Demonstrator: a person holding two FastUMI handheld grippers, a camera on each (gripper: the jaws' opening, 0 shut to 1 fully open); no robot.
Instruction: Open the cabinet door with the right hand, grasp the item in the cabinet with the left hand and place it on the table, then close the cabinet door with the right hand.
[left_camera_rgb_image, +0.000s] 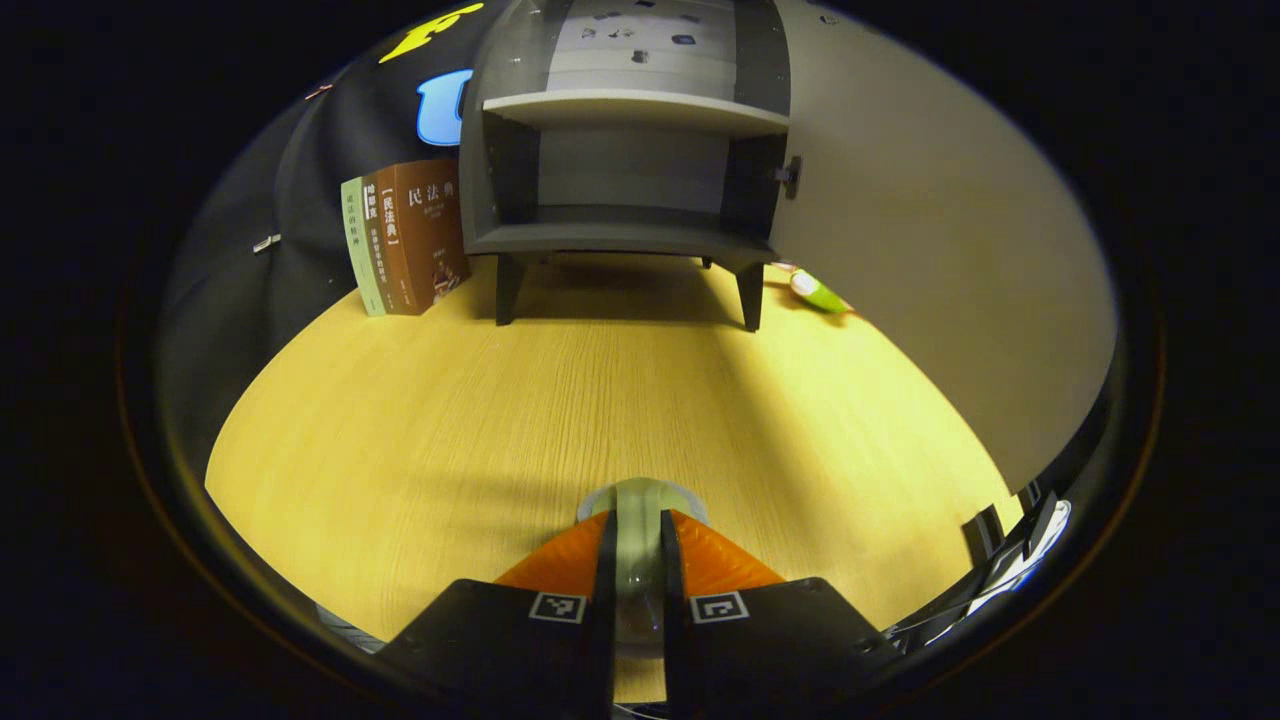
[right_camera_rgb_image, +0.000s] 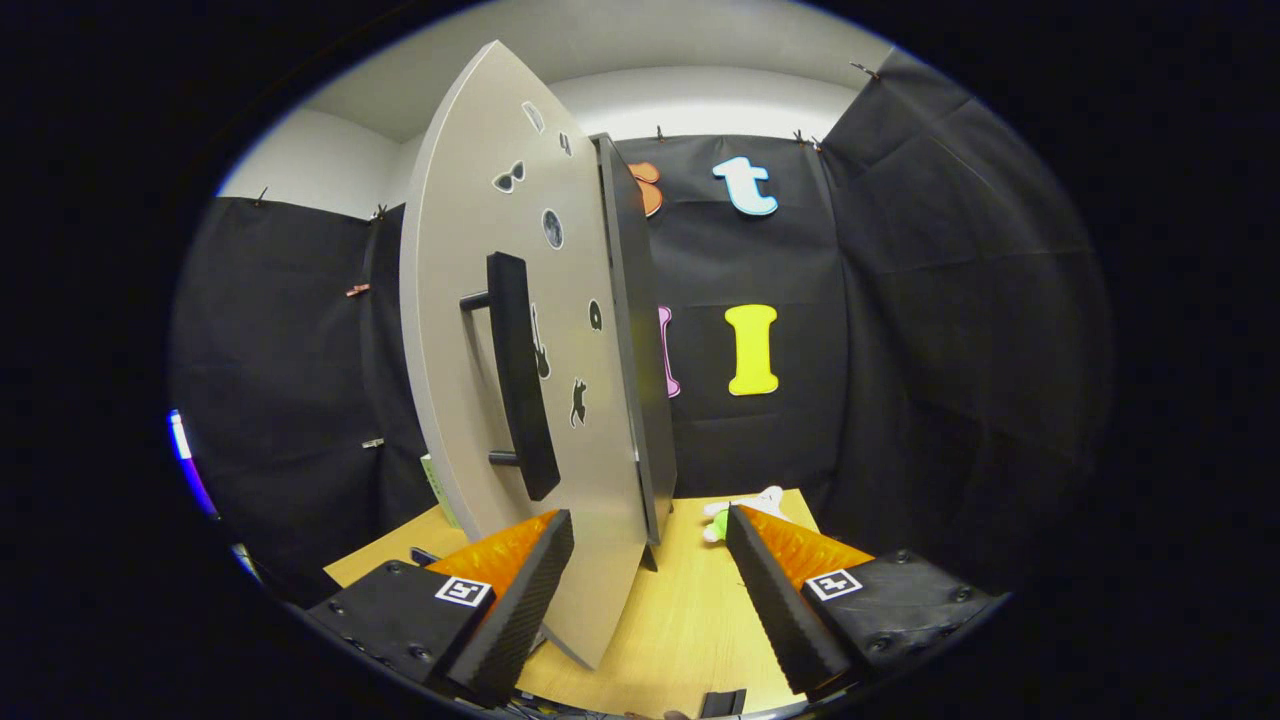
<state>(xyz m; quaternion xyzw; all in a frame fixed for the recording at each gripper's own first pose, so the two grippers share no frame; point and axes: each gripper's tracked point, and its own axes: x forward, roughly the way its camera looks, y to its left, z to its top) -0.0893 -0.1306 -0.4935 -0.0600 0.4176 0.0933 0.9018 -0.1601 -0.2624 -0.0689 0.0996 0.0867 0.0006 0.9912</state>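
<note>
Tabletop: pale wooden tabletop (left_camera_rgb_image: 420, 420), books (left_camera_rgb_image: 405, 240) leaning left of cabinet.
Cabinet: grey cabinet (left_camera_rgb_image: 620, 170) open, shelves bare.
Left gripper (left_camera_rgb_image: 636, 560): fingers pinching translucent tape roll (left_camera_rgb_image: 640, 500) on the tabletop.
Right gripper (right_camera_rgb_image: 650, 570): fingers spread around grey stickered door (right_camera_rgb_image: 480, 330).

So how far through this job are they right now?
Roughly two thirds. The door is open and the cabinet shelves look bare. The left gripper is shut on a pale round item, low over the table. Left: release it, then the open right gripper closes the door.
</note>
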